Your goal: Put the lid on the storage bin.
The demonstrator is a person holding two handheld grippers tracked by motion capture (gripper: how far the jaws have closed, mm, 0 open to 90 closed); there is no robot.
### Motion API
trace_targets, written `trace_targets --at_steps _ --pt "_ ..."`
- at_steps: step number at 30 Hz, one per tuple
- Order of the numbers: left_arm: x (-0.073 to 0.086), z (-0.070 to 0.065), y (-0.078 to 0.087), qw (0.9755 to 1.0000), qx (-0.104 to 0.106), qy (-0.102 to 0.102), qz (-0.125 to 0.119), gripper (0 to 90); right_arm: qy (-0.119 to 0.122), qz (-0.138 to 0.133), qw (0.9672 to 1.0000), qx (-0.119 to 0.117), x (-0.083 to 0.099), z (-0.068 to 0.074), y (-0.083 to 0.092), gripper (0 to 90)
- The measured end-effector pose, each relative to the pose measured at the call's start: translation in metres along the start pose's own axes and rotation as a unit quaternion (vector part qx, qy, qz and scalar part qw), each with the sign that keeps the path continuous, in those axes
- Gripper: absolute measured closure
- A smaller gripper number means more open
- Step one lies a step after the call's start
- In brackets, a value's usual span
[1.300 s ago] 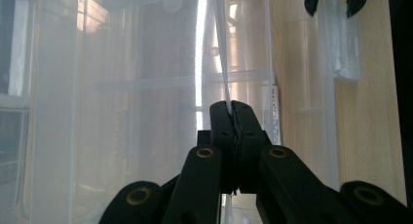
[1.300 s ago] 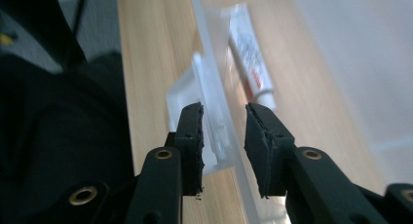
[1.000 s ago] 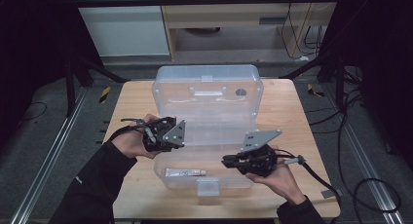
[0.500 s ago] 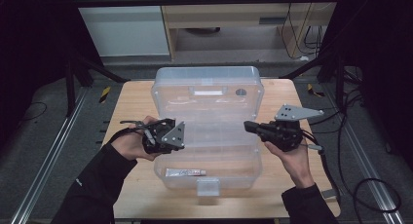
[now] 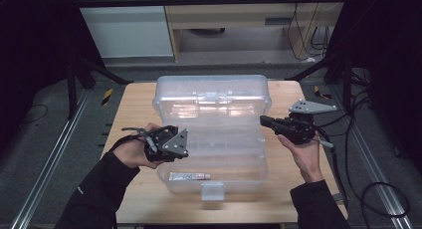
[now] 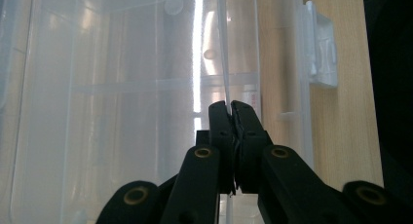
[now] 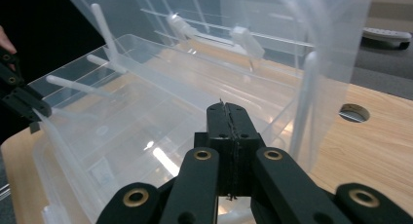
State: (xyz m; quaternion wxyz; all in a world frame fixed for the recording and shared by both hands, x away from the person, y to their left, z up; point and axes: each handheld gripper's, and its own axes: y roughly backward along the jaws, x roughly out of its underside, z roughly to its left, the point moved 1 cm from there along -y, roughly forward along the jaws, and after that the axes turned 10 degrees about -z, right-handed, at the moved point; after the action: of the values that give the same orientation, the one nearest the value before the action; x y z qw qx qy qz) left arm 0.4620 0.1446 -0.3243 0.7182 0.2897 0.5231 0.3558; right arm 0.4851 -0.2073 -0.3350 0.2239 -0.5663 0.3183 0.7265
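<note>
Print on the small tube [image 5: 189, 176] is too small to read.

The setting looked like a lab or recording workshop rather than a home. A small wooden tabletop [image 5: 134, 109] stood inside a frame of dark metal rails [image 5: 45, 169], with black curtains [image 5: 30, 50] hanging on both sides. Loose cables [image 5: 383, 199] trailed across the grey floor [image 5: 30, 139] and hung behind a pale wooden cabinet [image 5: 239, 20]. Yellow-and-black hazard tape [image 5: 106, 96] marked the floor beside the tabletop.

Black claws [image 6: 233, 118] (brass-ringed pivots), dark sleeves [image 5: 102, 189].
</note>
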Motion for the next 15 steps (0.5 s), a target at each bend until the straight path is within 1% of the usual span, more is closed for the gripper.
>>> trace_targets --at_steps 4,8,9,10,11,12,13,15 --pt "0.000 -0.003 -0.001 1.0000 0.001 -0.002 0.002 87.4 -0.007 0.003 1.0000 0.000 0.001 -0.003 0.001 90.0" --pt "0.000 -0.005 -0.003 1.0000 0.005 -0.004 0.004 86.6 -0.008 0.006 1.0000 0.001 0.004 -0.005 0.002 90.0" --pt "0.000 -0.007 -0.004 1.0000 0.007 -0.002 0.002 86.3 -0.010 0.008 0.9999 -0.001 0.005 -0.005 0.003 90.0" --pt "0.000 -0.007 -0.005 1.0000 0.008 -0.005 0.003 86.0 -0.012 0.008 0.9999 0.000 0.006 -0.005 0.003 90.0" --pt "0.001 -0.008 -0.006 1.0000 0.008 -0.003 0.000 85.5 -0.014 0.012 0.9998 -0.006 0.007 -0.005 0.003 90.0" --pt "0.001 -0.009 -0.005 0.9999 0.007 -0.008 0.003 85.2 -0.015 0.016 0.9997 -0.011 0.008 -0.005 0.004 90.0" --pt "0.001 -0.009 -0.005 1.0000 0.004 -0.008 0.001 84.8 -0.011 0.016 0.9998 -0.011 0.009 -0.004 0.004 90.0" --pt "0.001 -0.009 -0.003 0.9998 0.000 0.001 -0.021 83.4 -0.007 0.022 0.9997 -0.013 0.010 -0.002 0.005 90.0"
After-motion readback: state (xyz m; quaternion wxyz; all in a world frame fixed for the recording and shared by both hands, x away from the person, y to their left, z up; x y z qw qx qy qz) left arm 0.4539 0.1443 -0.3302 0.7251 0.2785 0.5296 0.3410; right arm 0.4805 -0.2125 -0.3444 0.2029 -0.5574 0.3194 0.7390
